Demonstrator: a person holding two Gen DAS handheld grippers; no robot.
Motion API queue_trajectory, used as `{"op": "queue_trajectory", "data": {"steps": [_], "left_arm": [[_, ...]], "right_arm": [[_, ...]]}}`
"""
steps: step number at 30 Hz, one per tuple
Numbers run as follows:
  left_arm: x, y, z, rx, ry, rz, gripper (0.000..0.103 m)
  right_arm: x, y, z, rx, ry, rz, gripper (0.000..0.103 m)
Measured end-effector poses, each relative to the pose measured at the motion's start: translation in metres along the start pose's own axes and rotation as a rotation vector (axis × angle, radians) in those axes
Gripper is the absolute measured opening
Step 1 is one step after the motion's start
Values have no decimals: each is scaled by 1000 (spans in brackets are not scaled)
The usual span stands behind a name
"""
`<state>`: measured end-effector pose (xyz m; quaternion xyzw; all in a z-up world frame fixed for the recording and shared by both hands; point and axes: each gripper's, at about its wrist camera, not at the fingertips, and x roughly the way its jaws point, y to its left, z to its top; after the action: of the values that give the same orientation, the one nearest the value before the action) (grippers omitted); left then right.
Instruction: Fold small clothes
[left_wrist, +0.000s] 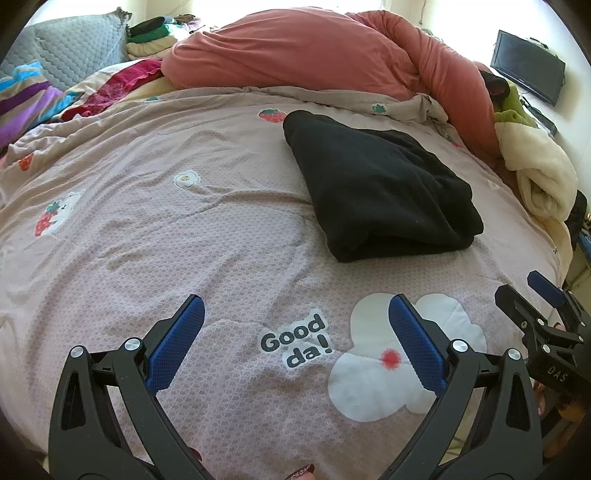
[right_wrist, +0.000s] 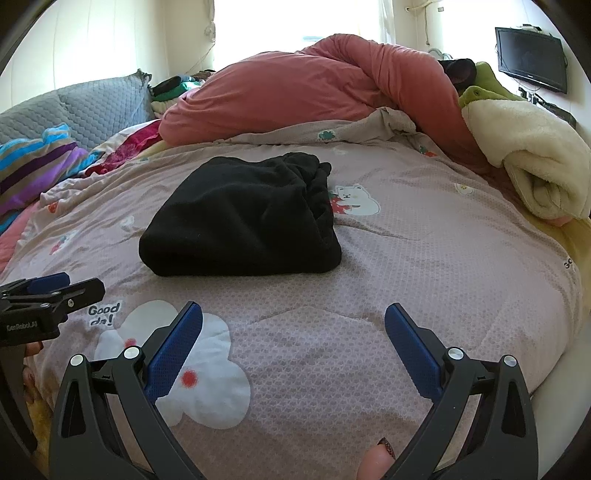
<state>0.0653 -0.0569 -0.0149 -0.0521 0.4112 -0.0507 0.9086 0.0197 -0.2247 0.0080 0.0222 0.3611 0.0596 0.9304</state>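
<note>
A black fleece garment (left_wrist: 380, 184) lies folded into a thick bundle on the pink printed bedspread (left_wrist: 184, 229); the right wrist view shows the same black fleece garment (right_wrist: 240, 221) ahead and slightly left. My left gripper (left_wrist: 295, 306) is open over the bedspread, well short of the garment, nothing between its blue pads (left_wrist: 177, 339). My right gripper (right_wrist: 293, 314) is open too, near the bed's front, empty. Each gripper appears at the edge of the other's view: the right gripper (left_wrist: 539, 295) and the left gripper (right_wrist: 55, 284).
A bulky salmon duvet (left_wrist: 314, 55) is heaped at the back. A cream blanket (right_wrist: 532, 162) is rolled at the right edge. Striped and red fabrics (left_wrist: 33, 92) and a grey cushion (left_wrist: 74, 51) sit at the left. A dark monitor (right_wrist: 532, 59) hangs on the right wall.
</note>
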Motion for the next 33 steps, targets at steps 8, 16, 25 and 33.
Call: {"op": "queue_trajectory", "data": {"steps": [8,16,25,33], "left_arm": [[-2,0,0,4,-3,11,94],[-3,1,-1,3,1,17,94],[-4,2,-1,0,-1,25,93],[-4,2,-3,9,1,36,94]], "right_arm": [[-3,1,1,-2,-8,-1,98],[-6,2,1,-4,-9,-3,98],[-9,1,0,-7,-8,-4,98],[-11,0,0,-5,-9,-4,98]]}}
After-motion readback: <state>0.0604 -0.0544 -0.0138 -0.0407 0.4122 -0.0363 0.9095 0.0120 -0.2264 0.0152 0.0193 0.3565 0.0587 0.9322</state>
